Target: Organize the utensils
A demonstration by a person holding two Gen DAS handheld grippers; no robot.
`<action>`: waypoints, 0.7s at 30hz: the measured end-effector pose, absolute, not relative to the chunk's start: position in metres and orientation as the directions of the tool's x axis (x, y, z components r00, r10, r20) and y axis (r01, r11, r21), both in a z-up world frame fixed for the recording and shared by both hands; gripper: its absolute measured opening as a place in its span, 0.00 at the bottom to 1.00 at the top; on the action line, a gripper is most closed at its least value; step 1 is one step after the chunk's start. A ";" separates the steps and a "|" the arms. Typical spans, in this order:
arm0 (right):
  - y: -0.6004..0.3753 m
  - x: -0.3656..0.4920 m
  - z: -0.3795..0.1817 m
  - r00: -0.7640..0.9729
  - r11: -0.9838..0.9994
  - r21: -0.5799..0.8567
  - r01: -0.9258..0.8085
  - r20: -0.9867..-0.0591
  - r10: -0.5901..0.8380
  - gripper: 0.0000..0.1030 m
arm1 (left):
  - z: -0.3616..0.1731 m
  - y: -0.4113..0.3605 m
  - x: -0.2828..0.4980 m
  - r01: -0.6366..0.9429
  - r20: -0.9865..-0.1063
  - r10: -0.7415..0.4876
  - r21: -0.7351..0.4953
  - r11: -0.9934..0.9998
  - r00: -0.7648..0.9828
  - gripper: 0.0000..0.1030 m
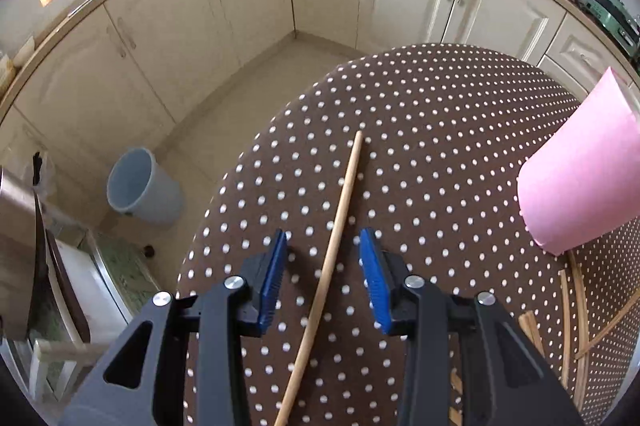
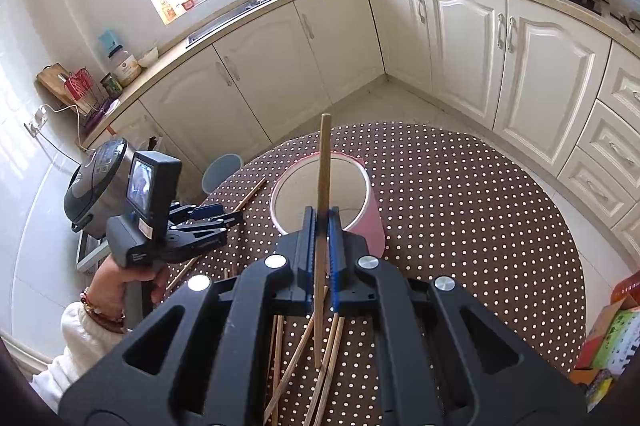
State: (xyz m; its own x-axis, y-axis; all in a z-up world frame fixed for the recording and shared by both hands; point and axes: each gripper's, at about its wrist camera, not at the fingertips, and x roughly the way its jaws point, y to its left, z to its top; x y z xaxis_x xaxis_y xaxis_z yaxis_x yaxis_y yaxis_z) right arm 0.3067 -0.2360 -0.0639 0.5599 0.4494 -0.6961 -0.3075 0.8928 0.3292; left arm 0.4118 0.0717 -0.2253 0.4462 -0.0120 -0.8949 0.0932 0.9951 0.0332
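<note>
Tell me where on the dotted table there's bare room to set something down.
The table is bare right of the pink cup out to its far and right edges. It is crowded near the cup's front and left, where loose chopsticks lie beside the left gripper.

The left gripper [image 1: 323, 280] has two black plastic arms with long cut-out holes in them. Round shiny silver screws sit on top of the arms. Its fingers [image 1: 274, 280] have bright blue pads with little ridges, like a comb. The right gripper [image 2: 322, 250] looks just the same: black arms, silver screws and blue ridged pads. Seen from the right wrist camera, the left tool has a black handle and a boxy black camera [image 2: 150, 185] on top with a small screen at the back. The person's hand [image 2: 116, 290] wears a beaded bracelet [image 2: 96, 308] and a fluffy white sleeve [image 2: 76, 342].
</note>
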 end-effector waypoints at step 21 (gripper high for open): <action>-0.241 0.298 -0.047 0.574 0.876 0.344 -0.337 -0.663 0.481 0.06 | -0.055 0.011 0.335 0.319 -0.567 -0.385 -0.217 0.923 0.729 0.05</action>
State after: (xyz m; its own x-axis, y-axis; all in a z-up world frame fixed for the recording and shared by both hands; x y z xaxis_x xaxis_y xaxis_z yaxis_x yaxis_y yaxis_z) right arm 0.2976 -0.2408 -0.0468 0.5738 0.4812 -0.6627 -0.3373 0.8762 0.3443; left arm 0.3353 0.0115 -0.0551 0.7286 -0.3849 -0.5665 0.3188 0.9227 -0.2169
